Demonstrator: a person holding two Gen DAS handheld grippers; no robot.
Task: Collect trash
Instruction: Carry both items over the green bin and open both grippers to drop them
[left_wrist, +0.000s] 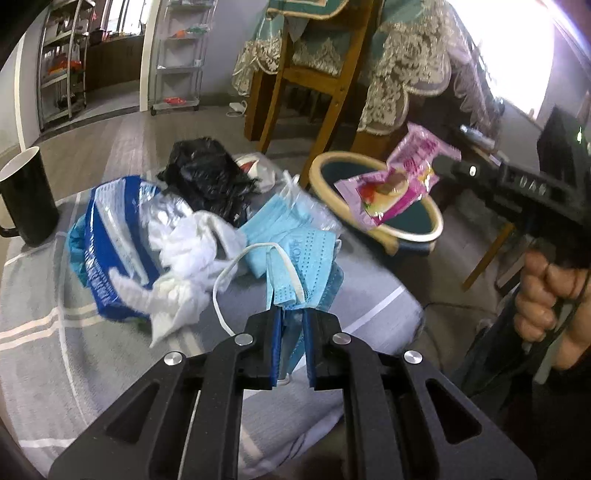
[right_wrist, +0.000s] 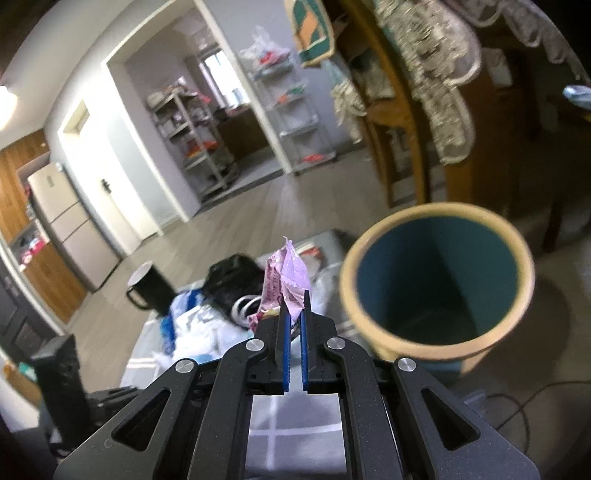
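My left gripper (left_wrist: 291, 314) is shut on a light blue face mask (left_wrist: 306, 266), whose white ear loop (left_wrist: 236, 269) dangles over the grey cushion (left_wrist: 74, 350). A pile of trash lies behind it: a blue and white plastic wrapper (left_wrist: 110, 251), crumpled white tissue (left_wrist: 184, 258), a black plastic bag (left_wrist: 210, 177). My right gripper (right_wrist: 294, 306) is shut on a pink snack wrapper (right_wrist: 286, 280), seen in the left wrist view as the pink snack wrapper (left_wrist: 399, 177) held over the near rim of the round bin (left_wrist: 376, 225). The bin (right_wrist: 436, 280) stands to the right, dark teal inside with a beige rim.
A black mug (left_wrist: 26, 195) stands at the cushion's left edge. Wooden chair legs (left_wrist: 332, 99) and a lace-trimmed tablecloth (left_wrist: 417, 74) rise behind the bin. A hand (left_wrist: 550, 295) grips the right tool's handle. White shelving (left_wrist: 177, 55) stands across the wood floor.
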